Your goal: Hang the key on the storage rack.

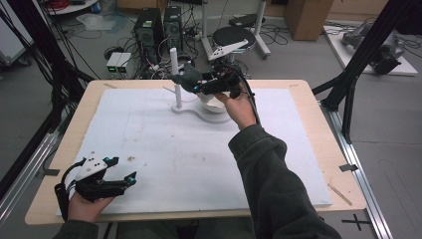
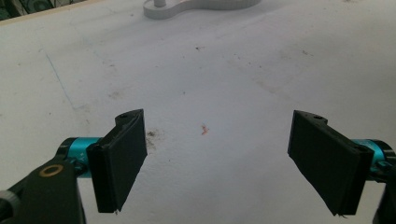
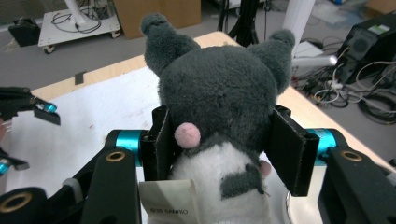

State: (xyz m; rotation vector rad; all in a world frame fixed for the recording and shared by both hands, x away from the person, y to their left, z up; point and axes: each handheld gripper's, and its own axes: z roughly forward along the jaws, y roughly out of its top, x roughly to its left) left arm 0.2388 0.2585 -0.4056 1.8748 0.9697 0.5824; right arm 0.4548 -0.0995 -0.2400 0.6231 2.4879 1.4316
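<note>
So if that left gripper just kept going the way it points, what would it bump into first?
Probably the white stand base at the far end. The left gripper is open, with bare white mat ahead of its jaws; depth is hard to judge.

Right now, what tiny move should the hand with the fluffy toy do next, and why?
Probably lower the plush toy a little toward the white stand. The right gripper is shut on the toy and holds it up beside the white post, above the stand's base. The left gripper rests open, far off on the white mat.
</note>
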